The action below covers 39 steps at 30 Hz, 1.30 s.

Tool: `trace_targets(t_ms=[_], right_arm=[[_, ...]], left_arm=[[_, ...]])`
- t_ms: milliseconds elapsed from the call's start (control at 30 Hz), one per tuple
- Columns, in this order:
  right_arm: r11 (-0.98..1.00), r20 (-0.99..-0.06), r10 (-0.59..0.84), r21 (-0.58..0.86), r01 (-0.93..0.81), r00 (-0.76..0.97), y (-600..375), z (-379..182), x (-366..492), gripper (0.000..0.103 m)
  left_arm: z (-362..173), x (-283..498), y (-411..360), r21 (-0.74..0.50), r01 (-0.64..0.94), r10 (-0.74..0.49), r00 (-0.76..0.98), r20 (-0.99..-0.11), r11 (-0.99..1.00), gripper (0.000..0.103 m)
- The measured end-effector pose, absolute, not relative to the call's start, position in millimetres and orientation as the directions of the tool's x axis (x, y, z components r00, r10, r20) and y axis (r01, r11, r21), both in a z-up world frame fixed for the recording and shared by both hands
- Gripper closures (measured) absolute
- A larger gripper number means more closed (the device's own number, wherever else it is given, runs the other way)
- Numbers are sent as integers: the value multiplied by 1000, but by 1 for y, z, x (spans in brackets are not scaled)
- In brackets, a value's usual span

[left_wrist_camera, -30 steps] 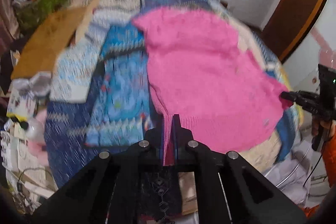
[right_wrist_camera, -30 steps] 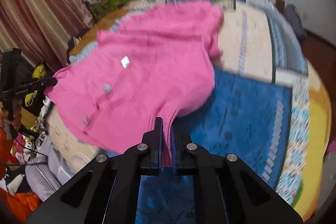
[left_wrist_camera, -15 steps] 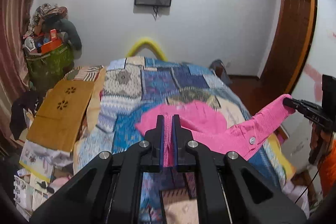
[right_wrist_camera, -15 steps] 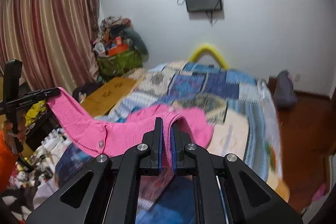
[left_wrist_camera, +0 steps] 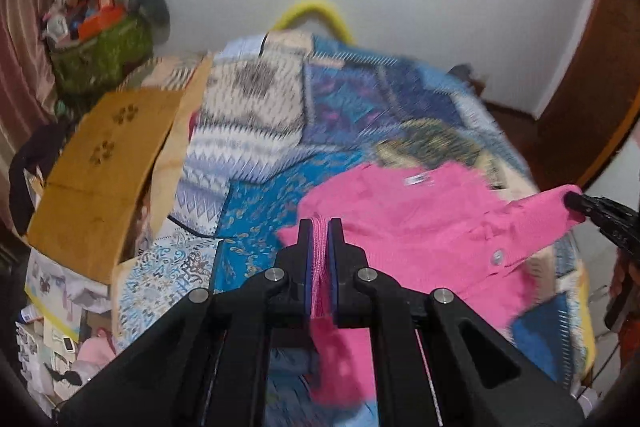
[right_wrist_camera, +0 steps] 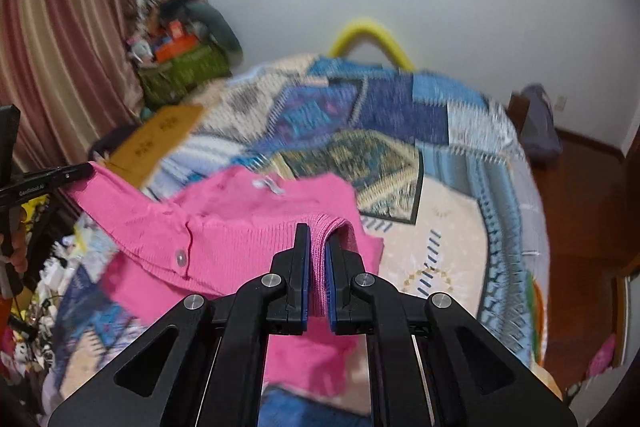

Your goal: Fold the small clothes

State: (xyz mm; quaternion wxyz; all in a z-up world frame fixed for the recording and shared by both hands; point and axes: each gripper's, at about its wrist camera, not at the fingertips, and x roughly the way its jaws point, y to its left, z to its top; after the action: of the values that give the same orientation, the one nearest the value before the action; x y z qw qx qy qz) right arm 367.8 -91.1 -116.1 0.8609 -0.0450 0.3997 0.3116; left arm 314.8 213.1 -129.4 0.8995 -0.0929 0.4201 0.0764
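Note:
A small pink knitted cardigan (left_wrist_camera: 420, 227) with buttons hangs stretched between my two grippers above a patchwork bedspread (left_wrist_camera: 280, 131). My left gripper (left_wrist_camera: 319, 227) is shut on one ribbed hem corner. My right gripper (right_wrist_camera: 319, 231) is shut on the other hem corner of the cardigan (right_wrist_camera: 248, 227). The right gripper's tip shows at the right edge of the left wrist view (left_wrist_camera: 600, 211). The left gripper's tip shows at the left edge of the right wrist view (right_wrist_camera: 52, 175). The collar end with its white label droops toward the bed.
A brown cardboard sheet (left_wrist_camera: 100, 171) lies at the bed's left side. A green bag piled with clutter (left_wrist_camera: 104, 43) stands by the curtain. A yellow arch (left_wrist_camera: 316, 11) stands at the bed's far end. A wooden door (left_wrist_camera: 592, 99) is at the right.
The cardigan was lifted off the bed and both views swung up toward the wall. Now both grippers have tilted back down and the cardigan has come lower over the bedspread.

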Motion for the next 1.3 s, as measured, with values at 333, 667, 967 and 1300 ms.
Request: trace_targets(t_ms=[333,667,967,1300], right_arm=[[819,-783,421,110,-563,458,-61,-177,431,95],[775,-774,447,84,-626,449,-60,-155,411,61],[683,-824,481,138,-717,299,-45,-172,371,54],[635,-873,441,142,-759,206,-5,-193,394,52]], left_arm=[[-220,393,245,-86,-213,44,540,-840,973,96],[-183,380,222,-22,-138,62,574,-817,990,36],[-217,354,162,-33,-13,-23,457,-889,999,36],[-236,406,160,26,21,17,344,-939,999,33]])
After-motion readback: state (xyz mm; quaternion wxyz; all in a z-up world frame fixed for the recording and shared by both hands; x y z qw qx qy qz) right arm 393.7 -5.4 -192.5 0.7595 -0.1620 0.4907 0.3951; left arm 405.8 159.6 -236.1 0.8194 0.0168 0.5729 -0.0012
